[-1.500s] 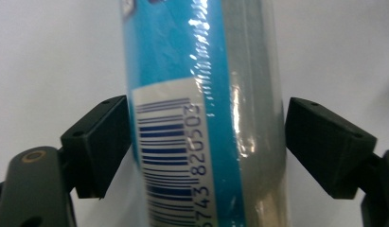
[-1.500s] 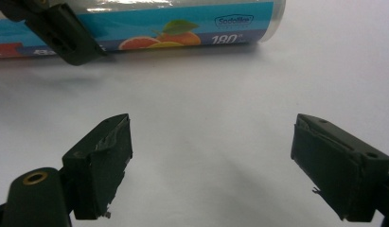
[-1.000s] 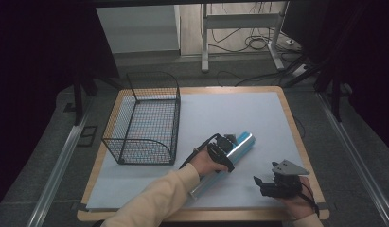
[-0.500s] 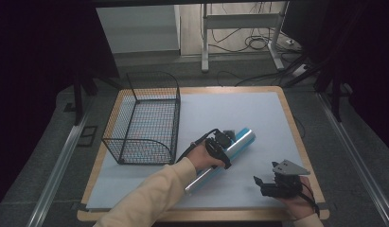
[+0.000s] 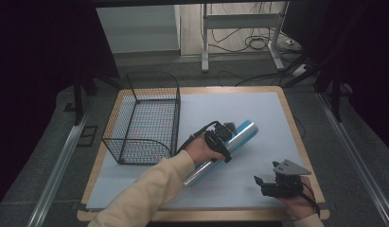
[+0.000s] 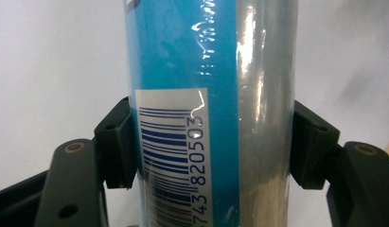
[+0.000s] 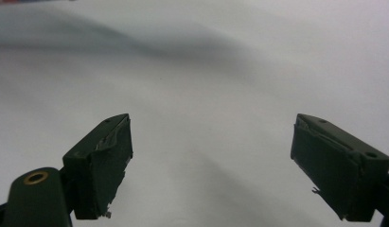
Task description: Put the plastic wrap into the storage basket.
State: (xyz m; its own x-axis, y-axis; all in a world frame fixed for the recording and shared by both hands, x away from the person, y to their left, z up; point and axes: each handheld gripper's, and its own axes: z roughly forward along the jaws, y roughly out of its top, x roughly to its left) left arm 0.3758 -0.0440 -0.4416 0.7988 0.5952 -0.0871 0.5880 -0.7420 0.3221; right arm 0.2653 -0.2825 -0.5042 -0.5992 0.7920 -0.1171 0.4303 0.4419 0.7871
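A long roll [image 5: 239, 136] wrapped in clear film, blue on one side and silvery on the other, slants above the white mat. My left gripper [image 5: 226, 133] is shut on its middle, and its blue end points to the back right. In the left gripper view both pads [image 6: 117, 142] press the sides of the roll [image 6: 206, 109], which carries a barcode label. My right gripper [image 5: 260, 182] rests near the mat's front right edge. In the right gripper view its jaws stand wide apart over bare white mat, gripper [image 7: 211, 161] open with nothing between them.
A black wire basket [image 5: 145, 124] stands on the left part of the mat, close to the left of the roll. The white mat [image 5: 258, 104] lies on a wooden table. Table legs and cables show on the floor behind.
The left gripper has risen a little and shifted slightly left toward the basket with the roll in it. The right gripper has stayed where it was.
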